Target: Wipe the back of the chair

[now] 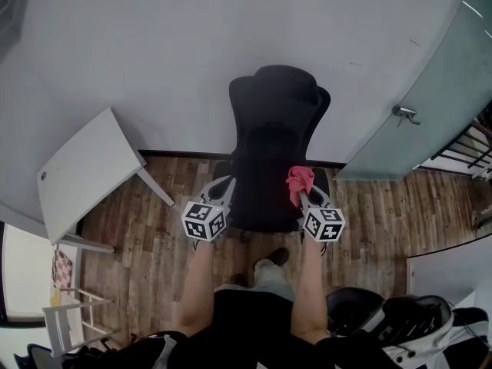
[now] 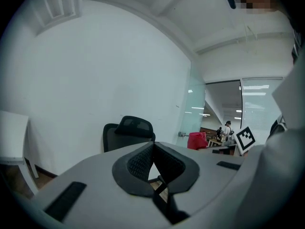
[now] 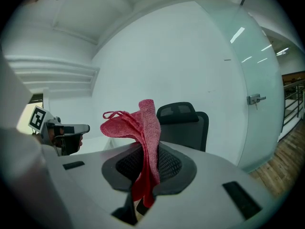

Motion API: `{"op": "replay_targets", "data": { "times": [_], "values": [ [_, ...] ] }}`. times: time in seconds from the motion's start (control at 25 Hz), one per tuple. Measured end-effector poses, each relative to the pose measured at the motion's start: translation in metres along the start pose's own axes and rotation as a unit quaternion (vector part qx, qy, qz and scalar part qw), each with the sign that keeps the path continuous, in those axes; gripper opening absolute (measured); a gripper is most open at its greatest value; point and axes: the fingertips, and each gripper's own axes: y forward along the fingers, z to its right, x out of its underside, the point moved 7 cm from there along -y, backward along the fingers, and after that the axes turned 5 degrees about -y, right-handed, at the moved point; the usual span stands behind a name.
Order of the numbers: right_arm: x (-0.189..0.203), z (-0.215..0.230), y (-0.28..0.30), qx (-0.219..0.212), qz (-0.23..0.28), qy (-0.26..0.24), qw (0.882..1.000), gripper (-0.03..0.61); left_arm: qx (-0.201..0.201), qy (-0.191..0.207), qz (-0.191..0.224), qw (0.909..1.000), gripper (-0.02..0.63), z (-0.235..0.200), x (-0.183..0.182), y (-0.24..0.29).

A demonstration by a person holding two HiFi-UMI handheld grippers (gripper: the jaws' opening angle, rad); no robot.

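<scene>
The chair [image 1: 277,129] stands at the wall, its base lost behind two outstretched forearms. The left gripper [image 1: 223,187], level beside its left edge, has its jaws pressed together on nothing. The right gripper [image 1: 304,197] clamps a red cloth [image 1: 300,181] by the chair's right edge, contact unclear. Only the right gripper view shows the cloth's end hanging below the pads [image 3: 167,162].

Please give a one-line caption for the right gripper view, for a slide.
The right gripper holds a pink cloth in its shut jaws, facing the black chair.
</scene>
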Motion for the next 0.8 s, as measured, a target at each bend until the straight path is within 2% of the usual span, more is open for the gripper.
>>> {"op": "replay_targets", "data": {
  "times": [0.08, 0.8],
  "values": [
    [0.002, 0.001, -0.004, -0.002, 0.002, 0.007, 1.000, 0.071, 0.001, -0.012, 0.007, 0.9999, 0.025, 0.006, -0.001, 0.001],
    [-0.016, 0.016, -0.019, -0.027, 0.018, -0.001, 0.999, 0.069, 0.013, 0.006, -0.002, 0.9999, 0.025, 0.045, 0.003, 0.007]
  ]
}}
